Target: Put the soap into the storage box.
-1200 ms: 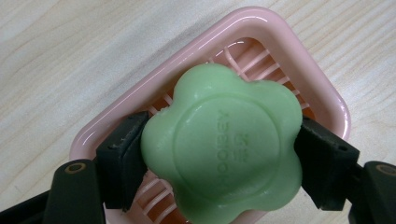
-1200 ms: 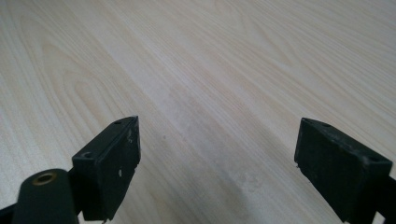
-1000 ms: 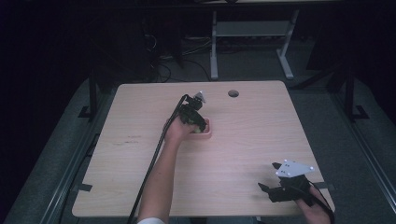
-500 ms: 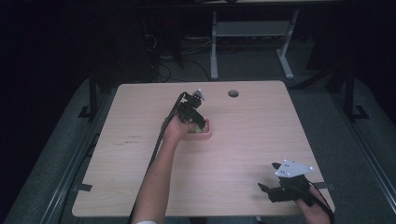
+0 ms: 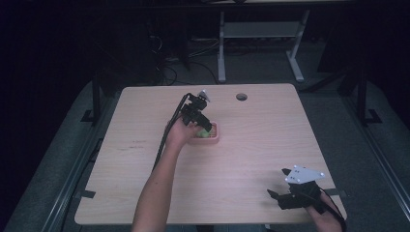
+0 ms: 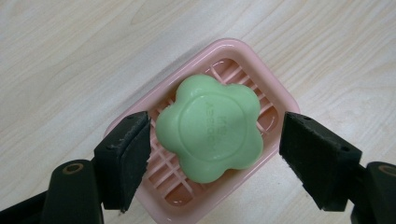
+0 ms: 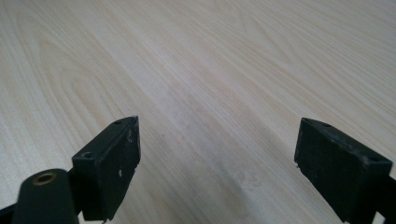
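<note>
High view: on the pale wooden surface (image 5: 145,145), the person's left arm reaches in from the bottom edge toward the middle, and the left claw (image 5: 205,126) points down over a pink dish (image 5: 215,138) that sits a little left of centre, with a cable trailing back along the forearm. A dark round hole (image 5: 241,96) lies in the surface near the far edge, to the right of the dish and apart from it. At the near right corner the right claw (image 5: 274,198) rests low over bare wood, a grey three-cornered plate on top of it, well apart from the dish. In the left gripper view, the left claw (image 6: 212,144) is released: its two black jaws stand wide on either side of a green soap (image 6: 208,128), flower-shaped with raised lettering on top, the left jaw just beside the soap's edge and the right jaw clearly off it. The soap lies in the dish (image 6: 280,95) on its ribbed floor, and the dish sits flat on the wood. In the right gripper view, the right claw (image 7: 217,154) is likewise released, jaws far apart with bare wood grain between them
</note>
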